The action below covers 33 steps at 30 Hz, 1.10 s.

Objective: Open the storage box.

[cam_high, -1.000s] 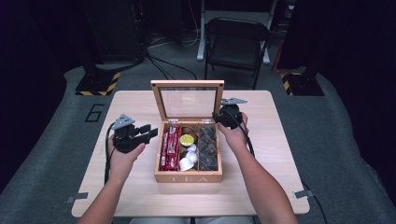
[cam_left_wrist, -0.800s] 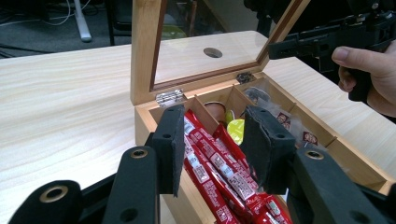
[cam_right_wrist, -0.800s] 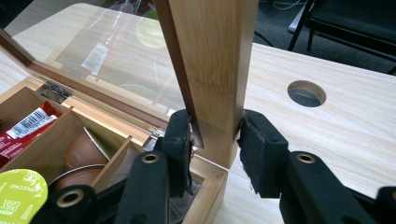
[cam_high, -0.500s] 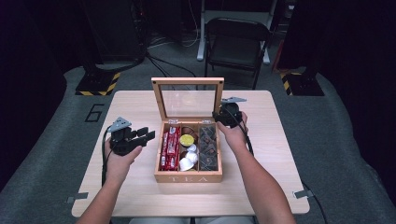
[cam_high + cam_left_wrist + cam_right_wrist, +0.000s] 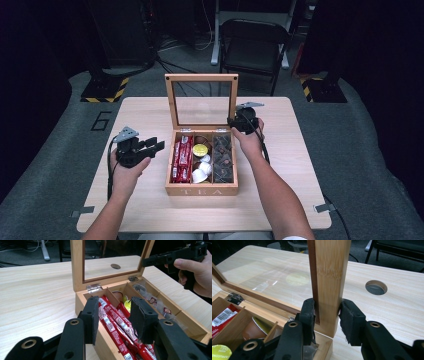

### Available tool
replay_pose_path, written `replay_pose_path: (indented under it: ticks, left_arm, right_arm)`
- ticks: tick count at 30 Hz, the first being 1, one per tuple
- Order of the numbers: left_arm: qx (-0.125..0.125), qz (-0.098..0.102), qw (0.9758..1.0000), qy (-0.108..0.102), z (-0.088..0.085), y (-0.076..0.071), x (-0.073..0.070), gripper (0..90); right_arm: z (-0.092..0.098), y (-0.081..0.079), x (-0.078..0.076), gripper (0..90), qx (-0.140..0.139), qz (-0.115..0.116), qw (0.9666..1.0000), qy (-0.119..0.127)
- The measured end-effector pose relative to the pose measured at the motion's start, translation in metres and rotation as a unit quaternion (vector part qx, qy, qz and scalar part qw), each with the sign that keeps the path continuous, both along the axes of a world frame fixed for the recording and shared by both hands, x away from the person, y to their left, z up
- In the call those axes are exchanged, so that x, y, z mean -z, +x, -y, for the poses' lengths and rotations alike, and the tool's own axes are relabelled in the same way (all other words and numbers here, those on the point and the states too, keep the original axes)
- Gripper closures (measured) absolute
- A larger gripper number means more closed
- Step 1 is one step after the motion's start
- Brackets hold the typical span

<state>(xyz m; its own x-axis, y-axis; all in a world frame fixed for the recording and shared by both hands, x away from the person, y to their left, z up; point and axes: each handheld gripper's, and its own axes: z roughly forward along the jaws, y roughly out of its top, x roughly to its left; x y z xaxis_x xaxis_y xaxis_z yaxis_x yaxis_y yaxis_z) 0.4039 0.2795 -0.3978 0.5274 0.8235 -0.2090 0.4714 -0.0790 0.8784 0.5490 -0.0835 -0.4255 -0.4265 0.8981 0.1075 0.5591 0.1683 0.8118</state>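
Note:
A wooden tea box [image 5: 200, 190] stands mid-table with its glass lid [image 5: 201, 78] raised upright. My right gripper [image 5: 236, 123] is shut on the lid's right side rail; in the right gripper view the pads [image 5: 309, 312] press both faces of that wooden rail [image 5: 329, 277] just above the box corner. My left gripper [image 5: 154, 145] hovers left of the box, open, with nothing between its jaws [image 5: 113, 307]. Past them I see red packets [image 5: 112, 320] in the left compartment. The right gripper [image 5: 148, 262] also appears at the lid's edge in the left gripper view.
The box holds red packets [image 5: 182, 160], a yellow-topped capsule [image 5: 200, 150], white capsules [image 5: 201, 173] and dark tea bags [image 5: 223, 158]. A cable hole [image 5: 376, 287] is cut into the tabletop behind the lid. A black chair [image 5: 254, 47] stands beyond the table's far edge.

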Motion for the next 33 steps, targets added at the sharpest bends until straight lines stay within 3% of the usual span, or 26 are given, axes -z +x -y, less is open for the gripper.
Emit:
replay_pose_path:
  ticks: [5, 7, 10, 15, 23, 33]
  left_arm:
    - [-0.004, -0.002, 1.0, -0.002, -0.003, -0.001, 0.001, 58.8]
    - [-0.006, -0.002, 1.0, -0.004, -0.004, -0.001, 0.001, 58.8]
    - [-0.006, -0.001, 1.0, -0.005, -0.004, -0.001, 0.001, 58.8]
    - [-0.006, -0.001, 1.0, -0.005, -0.004, -0.001, 0.001, 58.8]
    - [-0.006, -0.005, 1.0, -0.004, -0.005, 0.0, 0.003, 58.4]
    - [-0.012, -0.006, 0.9999, -0.006, -0.008, 0.002, 0.003, 56.0]
  right_arm:
    - [0.0, 0.005, 0.003, 65.0, 0.007, -0.014, 0.9999, -0.002]
    - [0.003, 0.005, 0.005, 80.0, 0.012, -0.016, 0.9997, -0.016]
    - [0.009, 0.006, 0.005, 81.2, 0.003, -0.013, 0.9999, 0.01]
    - [0.003, 0.004, 0.003, 77.1, 0.009, -0.006, 0.9999, -0.005]
    - [0.001, -0.001, 0.001, 70.6, 0.009, -0.003, 0.9999, -0.007]
    - [-0.012, -0.018, -0.003, 50.7, -0.028, 0.006, 0.9996, -0.002]
